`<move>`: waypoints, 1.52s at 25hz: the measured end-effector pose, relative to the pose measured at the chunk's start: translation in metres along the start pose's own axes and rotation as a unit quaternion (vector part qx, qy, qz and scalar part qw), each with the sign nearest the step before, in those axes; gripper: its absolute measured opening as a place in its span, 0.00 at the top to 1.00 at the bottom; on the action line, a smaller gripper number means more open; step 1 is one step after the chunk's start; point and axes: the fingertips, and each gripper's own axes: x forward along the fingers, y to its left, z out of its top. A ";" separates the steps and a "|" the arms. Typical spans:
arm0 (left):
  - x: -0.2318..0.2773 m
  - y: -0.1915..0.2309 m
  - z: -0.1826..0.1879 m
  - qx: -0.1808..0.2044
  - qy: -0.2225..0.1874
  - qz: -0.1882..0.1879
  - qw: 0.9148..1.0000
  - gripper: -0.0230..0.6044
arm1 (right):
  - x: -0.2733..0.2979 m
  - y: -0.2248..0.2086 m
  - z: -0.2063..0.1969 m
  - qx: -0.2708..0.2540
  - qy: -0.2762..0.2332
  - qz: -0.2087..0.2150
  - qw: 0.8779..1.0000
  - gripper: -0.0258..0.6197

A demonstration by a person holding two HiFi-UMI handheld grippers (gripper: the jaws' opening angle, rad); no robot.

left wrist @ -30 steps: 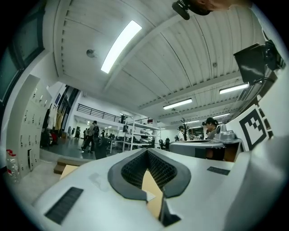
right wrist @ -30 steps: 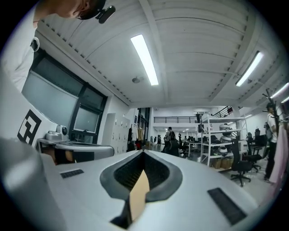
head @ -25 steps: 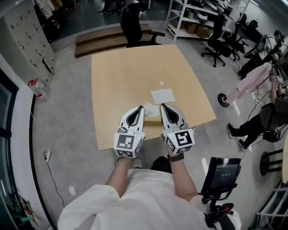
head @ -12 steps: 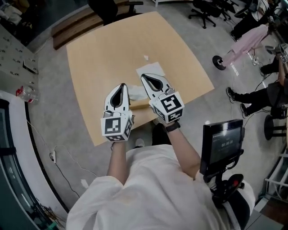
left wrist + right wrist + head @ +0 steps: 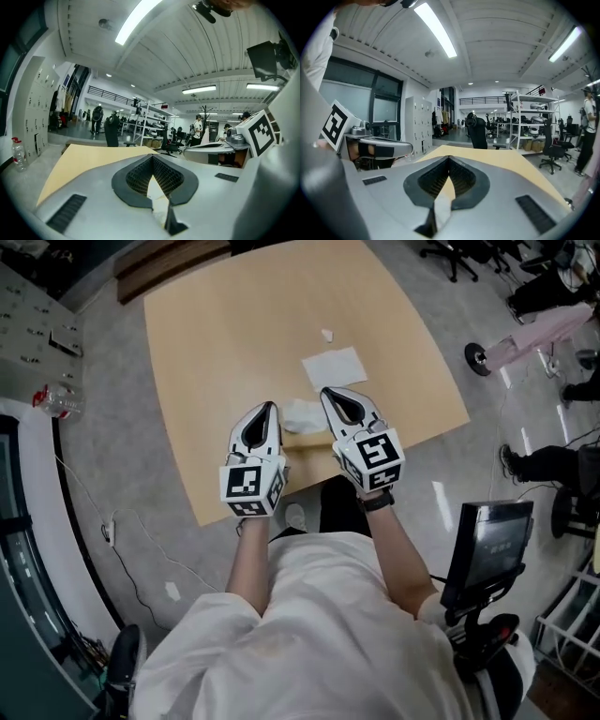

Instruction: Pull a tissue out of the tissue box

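In the head view a tan tissue box (image 5: 307, 442) sits near the front edge of the wooden table (image 5: 216, 352). A crumpled white tissue (image 5: 302, 414) sticks out of its top. My left gripper (image 5: 270, 406) hovers just left of the box, and my right gripper (image 5: 328, 391) just right of it. Both are shut, empty, and apart from the tissue. Each gripper view looks level over the table, with the left gripper (image 5: 153, 155) and right gripper (image 5: 449, 157) showing jaws met at the tips. The box is hidden in both.
A flat tissue sheet (image 5: 335, 368) and a small white scrap (image 5: 326, 335) lie farther back on the table. A water bottle (image 5: 56, 401) lies on the floor at left. A screen on a stand (image 5: 494, 549) is at my right. A black office chair (image 5: 478, 131) stands beyond the table.
Both grippers have come down and drawn back toward the table's front edge, still flanking the box. Their jaws stayed shut. The head view has tilted further down.
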 end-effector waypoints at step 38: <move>0.008 0.037 -0.107 -0.051 0.108 0.031 0.992 0.98 | 0.077 0.059 -0.184 -0.068 0.251 0.112 0.959 0.80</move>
